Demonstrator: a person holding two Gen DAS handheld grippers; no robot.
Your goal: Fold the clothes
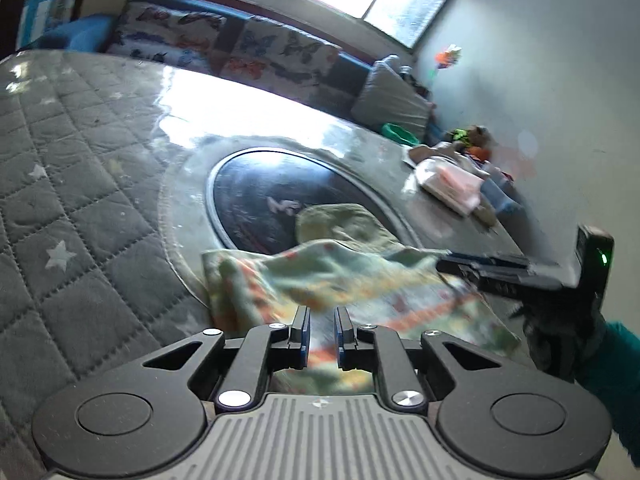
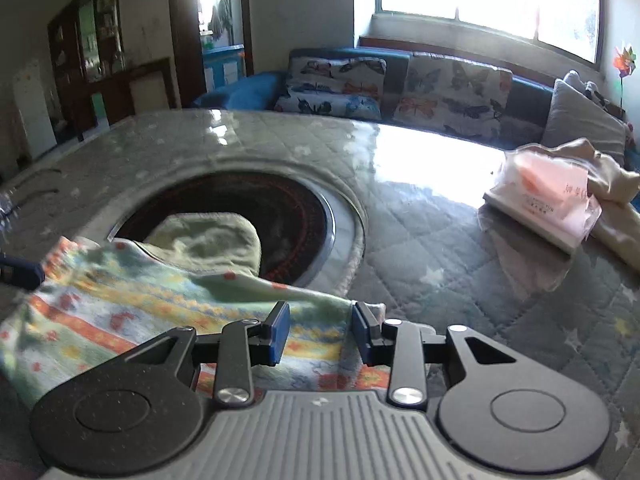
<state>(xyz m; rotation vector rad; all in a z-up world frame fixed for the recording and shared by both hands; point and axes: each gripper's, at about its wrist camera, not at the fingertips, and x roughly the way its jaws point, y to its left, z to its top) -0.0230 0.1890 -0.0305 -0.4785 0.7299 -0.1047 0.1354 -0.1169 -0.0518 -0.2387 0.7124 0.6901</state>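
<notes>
One patterned garment (image 2: 168, 300), two tools, one table (image 2: 440, 240).

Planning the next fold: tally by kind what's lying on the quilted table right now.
Patterned cloth: 1
Plastic-wrapped packet: 1
Beige garment: 1
Total: 3

A patterned garment (image 2: 168, 312), pale green with orange and yellow bands, lies rumpled on the quilted table cover (image 2: 460, 280); its plain green end (image 2: 208, 236), at twelve o'clock, overlaps the dark round inset (image 2: 296, 216).
</notes>
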